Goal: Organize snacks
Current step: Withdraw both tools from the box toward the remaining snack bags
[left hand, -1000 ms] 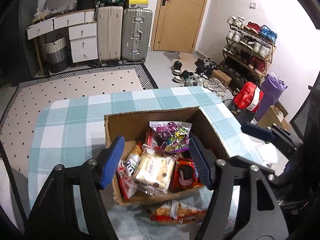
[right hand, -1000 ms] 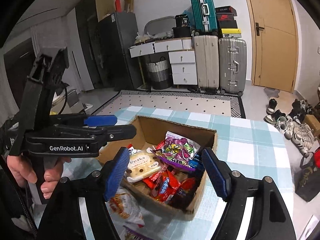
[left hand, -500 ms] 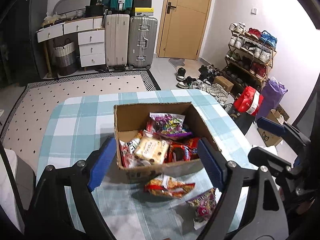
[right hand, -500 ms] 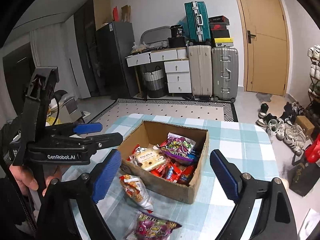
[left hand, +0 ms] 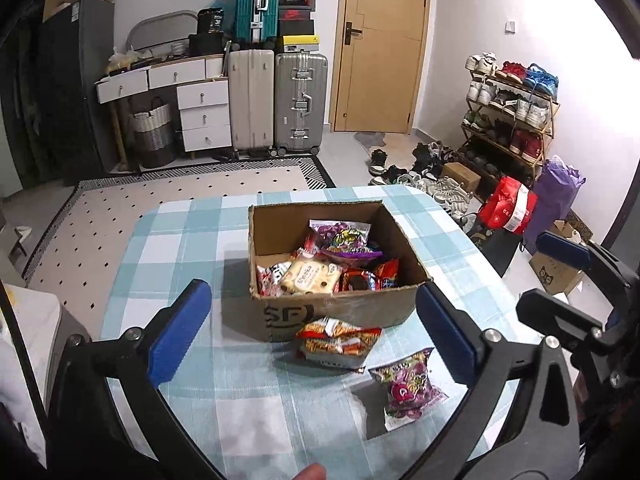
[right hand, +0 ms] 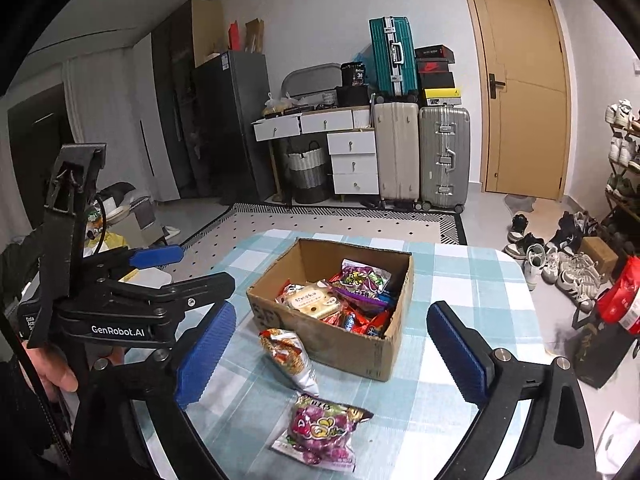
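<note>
Readable marks around the cardboard box

The cardboard box (left hand: pixel 340 316) carries a black "SF" logo on its near wall, just behind the orange snack bag. Left of the box, the left gripper (right hand: pixel 160 280) shows white "GenRobot.AI" lettering on its black body. Far behind the box, a black bag (right hand: pixel 354 74) on the dresser bears "36". Snack-pack print is too small to read.
</note>
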A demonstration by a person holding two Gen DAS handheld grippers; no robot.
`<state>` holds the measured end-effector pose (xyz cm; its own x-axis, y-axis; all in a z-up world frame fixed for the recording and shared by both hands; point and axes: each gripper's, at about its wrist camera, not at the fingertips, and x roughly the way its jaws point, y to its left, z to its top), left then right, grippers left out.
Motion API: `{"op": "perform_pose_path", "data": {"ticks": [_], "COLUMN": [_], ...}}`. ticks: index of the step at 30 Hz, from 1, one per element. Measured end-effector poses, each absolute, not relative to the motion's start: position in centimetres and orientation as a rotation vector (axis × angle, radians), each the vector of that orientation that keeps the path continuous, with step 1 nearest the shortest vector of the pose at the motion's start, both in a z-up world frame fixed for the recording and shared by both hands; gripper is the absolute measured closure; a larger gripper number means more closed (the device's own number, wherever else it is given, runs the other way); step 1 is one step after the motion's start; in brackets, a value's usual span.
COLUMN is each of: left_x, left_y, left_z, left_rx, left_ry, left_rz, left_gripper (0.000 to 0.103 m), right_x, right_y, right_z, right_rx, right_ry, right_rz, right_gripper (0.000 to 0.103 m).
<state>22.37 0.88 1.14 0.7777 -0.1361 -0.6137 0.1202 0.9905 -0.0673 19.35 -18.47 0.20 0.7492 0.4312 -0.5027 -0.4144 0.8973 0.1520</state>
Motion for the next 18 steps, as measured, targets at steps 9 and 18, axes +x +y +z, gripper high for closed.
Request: {"op": "perform_pose_path", "data": {"ticks": [9, 18], "left_x": [19.1, 15.9], "left_y": [1.6, 2.6], "left_z": [0.6, -1.8], "left_rx": [-0.031, -0.03], "left_ry": [0.645, 0.64], "left_rz": [-0.049, -0.006], "left_gripper": [0.001, 0.001], "right_x": [16.2, 13.5], "right_y": [-19.0, -19.7], "right_z": [0.3, -2.1], "right_rx": [0.057, 0.084], "right_ry": [0.54, 0.555], "right_rz": [0.447, 0.426], "right_gripper": [0.002, 0.001]}}
